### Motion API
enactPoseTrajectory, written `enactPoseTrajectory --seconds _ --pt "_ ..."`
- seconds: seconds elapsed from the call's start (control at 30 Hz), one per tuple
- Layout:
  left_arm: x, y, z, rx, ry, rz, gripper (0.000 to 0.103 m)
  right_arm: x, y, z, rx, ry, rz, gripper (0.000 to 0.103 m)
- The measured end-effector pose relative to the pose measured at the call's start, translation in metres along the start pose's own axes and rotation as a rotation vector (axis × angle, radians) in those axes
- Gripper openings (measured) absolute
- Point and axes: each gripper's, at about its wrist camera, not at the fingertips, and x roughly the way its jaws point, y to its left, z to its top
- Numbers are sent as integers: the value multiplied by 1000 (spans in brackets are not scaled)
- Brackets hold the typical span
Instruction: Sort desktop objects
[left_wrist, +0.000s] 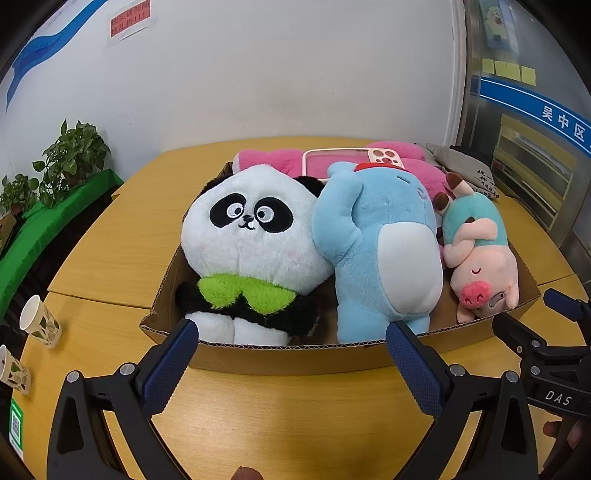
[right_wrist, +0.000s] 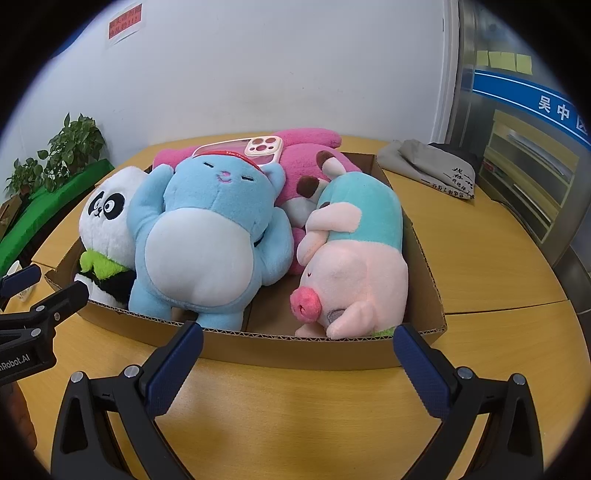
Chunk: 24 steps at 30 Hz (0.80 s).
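A shallow cardboard box (left_wrist: 295, 356) (right_wrist: 295, 350) sits on the wooden table and holds several plush toys. A panda plush (left_wrist: 251, 251) (right_wrist: 107, 221) is at its left, a blue plush (left_wrist: 376, 251) (right_wrist: 207, 236) in the middle, a pink pig plush (left_wrist: 480, 254) (right_wrist: 354, 266) at the right. A pink plush (left_wrist: 273, 160) (right_wrist: 306, 166) lies behind them with a pink phone case (left_wrist: 351, 164) (right_wrist: 258, 147) on top. My left gripper (left_wrist: 291, 332) and right gripper (right_wrist: 299, 336) both stand open just before the box's near wall, holding nothing.
Two paper cups (left_wrist: 40, 321) stand at the table's left edge. A folded grey cloth (right_wrist: 432, 166) (left_wrist: 465, 166) lies behind the box at the right. Potted plants (left_wrist: 70, 158) on a green ledge sit at the far left. A glass door is at the right.
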Motion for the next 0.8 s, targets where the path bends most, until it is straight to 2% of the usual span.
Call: enactPoseTrajectory --seconds 0.8 --pt "3 -3 0 10 6 -3 103 3 -2 -1 2 3 -2 103"
